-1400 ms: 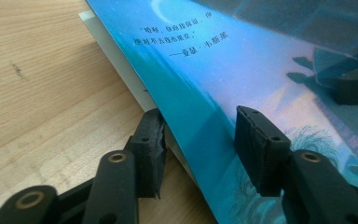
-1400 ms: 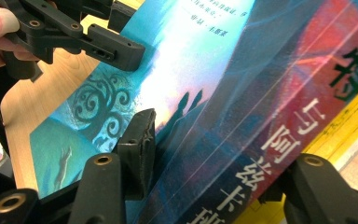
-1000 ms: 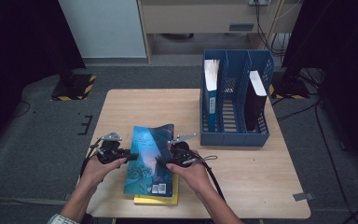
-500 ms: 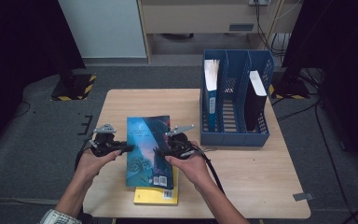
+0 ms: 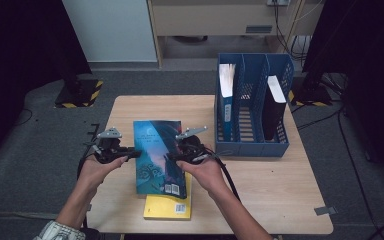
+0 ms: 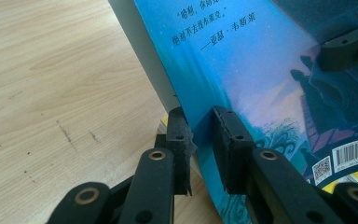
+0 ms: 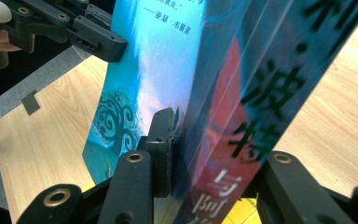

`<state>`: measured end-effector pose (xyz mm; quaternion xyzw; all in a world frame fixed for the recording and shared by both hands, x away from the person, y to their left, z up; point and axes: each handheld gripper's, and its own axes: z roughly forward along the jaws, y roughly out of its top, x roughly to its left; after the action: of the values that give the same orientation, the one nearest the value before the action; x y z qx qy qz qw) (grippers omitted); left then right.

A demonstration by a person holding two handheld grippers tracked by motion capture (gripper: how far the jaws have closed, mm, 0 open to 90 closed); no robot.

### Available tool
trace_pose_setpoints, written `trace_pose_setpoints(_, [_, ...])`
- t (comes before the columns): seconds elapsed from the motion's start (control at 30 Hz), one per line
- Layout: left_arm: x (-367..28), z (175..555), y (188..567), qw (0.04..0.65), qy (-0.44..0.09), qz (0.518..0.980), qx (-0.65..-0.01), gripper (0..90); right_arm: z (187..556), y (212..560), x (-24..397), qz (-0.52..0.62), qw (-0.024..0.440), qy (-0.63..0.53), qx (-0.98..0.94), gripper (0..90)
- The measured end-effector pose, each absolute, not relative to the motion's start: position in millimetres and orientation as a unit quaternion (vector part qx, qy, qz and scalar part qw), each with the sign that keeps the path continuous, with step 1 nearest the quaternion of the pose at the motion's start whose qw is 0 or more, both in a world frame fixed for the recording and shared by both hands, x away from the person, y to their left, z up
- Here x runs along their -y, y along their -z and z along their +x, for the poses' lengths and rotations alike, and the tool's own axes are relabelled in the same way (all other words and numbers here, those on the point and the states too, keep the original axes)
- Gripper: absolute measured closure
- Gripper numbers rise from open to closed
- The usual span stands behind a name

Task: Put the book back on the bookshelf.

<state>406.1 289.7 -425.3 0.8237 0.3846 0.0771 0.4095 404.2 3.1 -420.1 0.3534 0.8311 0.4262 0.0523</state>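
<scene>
Blue and glossy, the book (image 5: 158,156) is held off the wooden table (image 5: 270,190) between the two grippers, back cover up, its barcode end tilted toward six o'clock in the high view. The left gripper (image 5: 130,154) bites the book's nine o'clock edge; in the left gripper view (image 6: 200,140) its jaws have just been closing and now pinch the fore-edge, one pad on the cover and the other beneath against the page block. The right gripper (image 5: 176,156) takes the three o'clock edge; in the right gripper view (image 7: 214,149) its jaws, which have likewise just been closing, straddle the spine with its large printed characters, one pad pressed on the cover and the far jaw passing behind the spine. A hand (image 5: 97,170) carries the left tool and another hand (image 5: 205,172) the right, both forearms coming in from six o'clock. Under the lifted book, a yellow book (image 5: 167,206) lies flat on the table, showing at the blue one's six o'clock end. At about two o'clock from the grippers stands a blue file rack (image 5: 252,147), well apart from them, with a blue-spined book (image 5: 226,97) upright in its nine o'clock slot and a dark book (image 5: 274,107) leaning in its three o'clock slot.
</scene>
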Motion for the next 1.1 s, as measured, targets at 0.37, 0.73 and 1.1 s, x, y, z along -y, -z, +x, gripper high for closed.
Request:
trace_pose_setpoints(0.37, [-290.7, 409.4, 417.0, 0.401, -0.083, 0.829, -0.380, 77.5, 409.2, 413.0, -6.0, 0.348, 0.065, -0.425, -0.833, 68.2])
trace_pose_setpoints(0.73, [-291.3, 411.3, 408.2, 0.400, -0.093, 0.831, -0.376, 78.3, 412.5, 408.6, -6.1, 0.347, 0.074, -0.430, -0.830, 69.4])
trace_pose_setpoints(1.1, [-290.2, 414.7, 400.7, 0.394, -0.098, 0.834, -0.372, 79.2, 415.0, 403.1, -7.0, 0.334, 0.084, -0.427, -0.836, 69.4])
